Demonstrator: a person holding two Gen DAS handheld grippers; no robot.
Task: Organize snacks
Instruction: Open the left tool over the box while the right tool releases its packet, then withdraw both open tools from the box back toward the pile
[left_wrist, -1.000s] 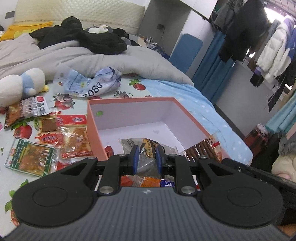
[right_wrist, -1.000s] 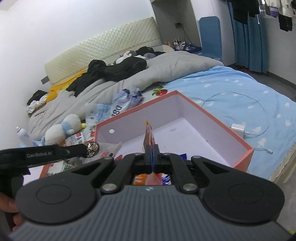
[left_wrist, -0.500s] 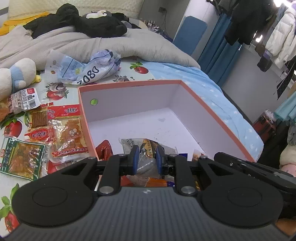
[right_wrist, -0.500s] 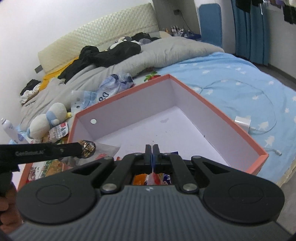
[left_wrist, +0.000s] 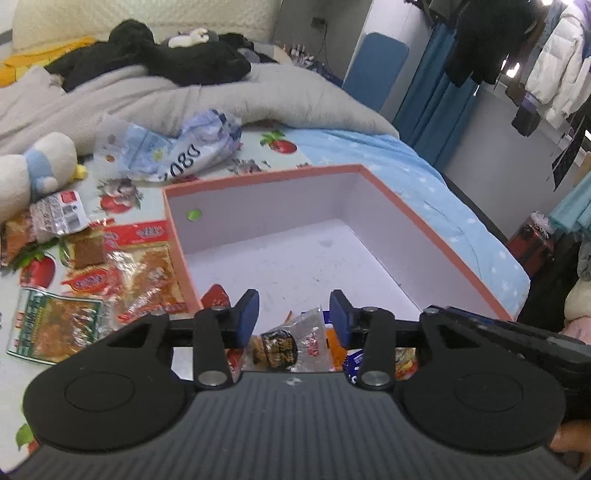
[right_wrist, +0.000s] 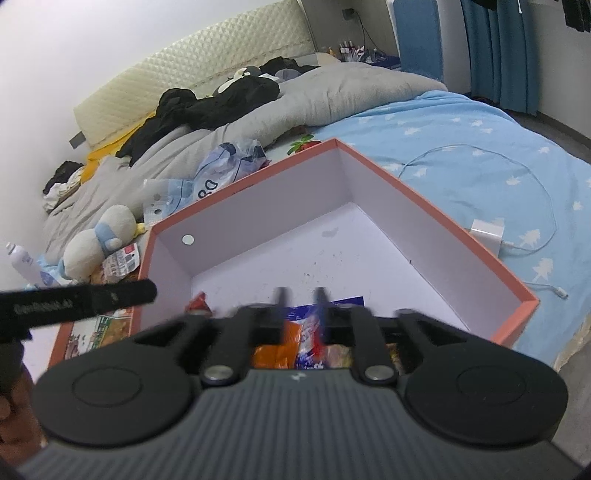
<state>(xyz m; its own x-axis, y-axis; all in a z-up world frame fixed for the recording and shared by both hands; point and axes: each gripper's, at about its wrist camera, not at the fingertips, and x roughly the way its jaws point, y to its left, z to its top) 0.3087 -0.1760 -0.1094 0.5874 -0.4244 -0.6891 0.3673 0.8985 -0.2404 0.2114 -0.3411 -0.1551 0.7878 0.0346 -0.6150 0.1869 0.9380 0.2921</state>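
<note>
Opening over the near corner of the orange box (left_wrist: 436, 236), the left claw (left_wrist: 293, 314) is releasing its clear snack packet (left_wrist: 291, 343); the right claw (right_wrist: 299, 314) is opening too, dropping an orange packet (right_wrist: 273, 350). Both snacks, gripped a second ago, are now lying inside, so two more are getting stowed; several packets (left_wrist: 122, 273) are waiting on the bed.

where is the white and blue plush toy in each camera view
Left wrist: the plush toy lies at the far left edge, left of the orange box.
Right wrist: the plush toy lies left of centre, just beyond the orange box's left corner.
Shared landmark: the crumpled blue and white bag behind the box.
</note>
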